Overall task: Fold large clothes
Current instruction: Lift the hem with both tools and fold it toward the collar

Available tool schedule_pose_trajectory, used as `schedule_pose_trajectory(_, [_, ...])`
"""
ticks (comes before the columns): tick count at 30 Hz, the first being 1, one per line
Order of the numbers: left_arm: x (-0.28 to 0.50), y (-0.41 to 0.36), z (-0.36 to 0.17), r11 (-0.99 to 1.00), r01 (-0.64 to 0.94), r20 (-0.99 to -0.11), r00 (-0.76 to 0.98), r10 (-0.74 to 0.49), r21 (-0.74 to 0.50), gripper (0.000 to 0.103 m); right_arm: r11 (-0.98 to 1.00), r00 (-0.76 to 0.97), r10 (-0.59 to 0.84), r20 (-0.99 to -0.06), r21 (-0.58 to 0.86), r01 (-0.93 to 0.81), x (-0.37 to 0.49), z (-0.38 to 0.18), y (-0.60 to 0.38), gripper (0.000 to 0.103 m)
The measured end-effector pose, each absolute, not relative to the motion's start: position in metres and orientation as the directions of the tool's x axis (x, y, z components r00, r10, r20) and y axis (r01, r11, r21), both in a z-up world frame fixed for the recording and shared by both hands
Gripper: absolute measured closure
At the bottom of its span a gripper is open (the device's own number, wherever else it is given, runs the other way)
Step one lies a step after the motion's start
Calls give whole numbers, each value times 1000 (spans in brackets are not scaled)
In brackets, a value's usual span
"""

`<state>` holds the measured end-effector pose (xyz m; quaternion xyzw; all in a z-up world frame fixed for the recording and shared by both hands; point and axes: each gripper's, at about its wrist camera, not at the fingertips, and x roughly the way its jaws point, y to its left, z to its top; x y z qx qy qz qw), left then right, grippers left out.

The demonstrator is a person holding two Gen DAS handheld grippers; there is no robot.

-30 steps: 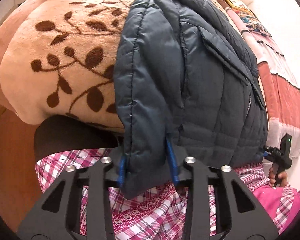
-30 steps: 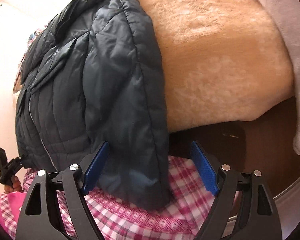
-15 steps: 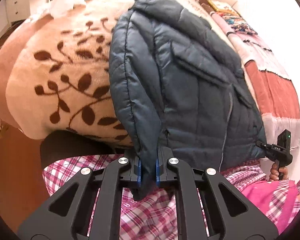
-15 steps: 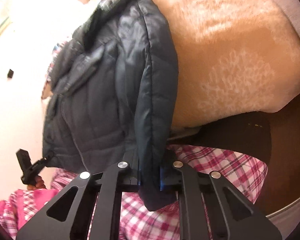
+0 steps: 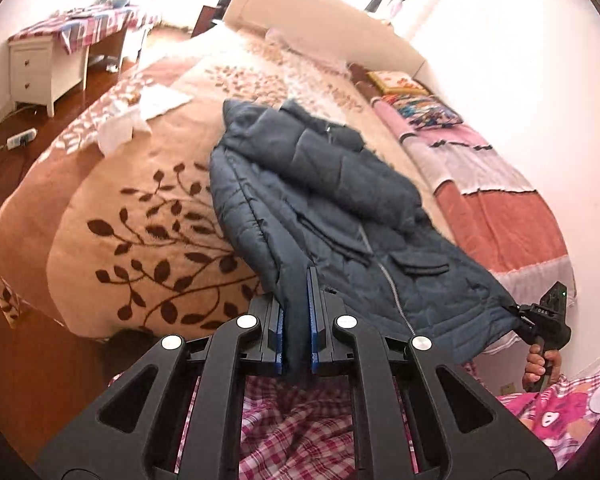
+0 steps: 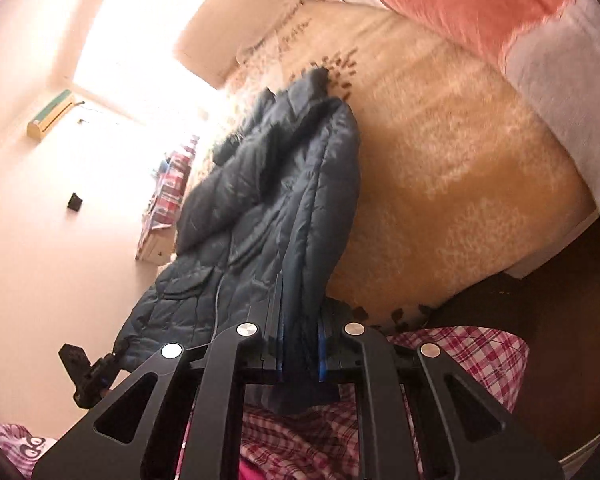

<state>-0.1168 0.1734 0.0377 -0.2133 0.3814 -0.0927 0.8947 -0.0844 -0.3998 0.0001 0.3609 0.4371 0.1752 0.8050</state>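
A dark blue quilted jacket with a front zip lies on the bed, its hem lifted toward me. My left gripper is shut on one bottom corner of the jacket. My right gripper is shut on the other bottom corner of the jacket. The right gripper also shows in the left wrist view at the far right, pinching the hem. The left gripper shows in the right wrist view at the lower left. The jacket's collar end rests on the bed.
The bed has a beige blanket with brown leaf print and a pink and white striped quilt along the wall. A white desk stands at the far left. A power strip lies on the wooden floor. My plaid-clad legs are below.
Both grippers closed on the jacket's bottom corners, then lifted and pulled back, raising the hem off the bed edge and showing more of the room.
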Motion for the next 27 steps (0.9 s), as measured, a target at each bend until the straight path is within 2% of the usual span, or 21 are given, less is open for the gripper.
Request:
schedule_pose_trajectory(13, [-163,183,57,862,26,-585,724,-365,-506,94,641,611,601,-515,768,17,-131,26,-412,90])
schedule_pose_trajectory(20, [-134,181,75,858,40,-561,740,-370,-513,94,614,629,619,-471,789,-14,-107,46,-410,90])
schedule_pose_trajectory(27, [-75,187,104,831,32,-518,769,-375,-555,94,586,639,639,-428,809,-44,-37,77,-410,90])
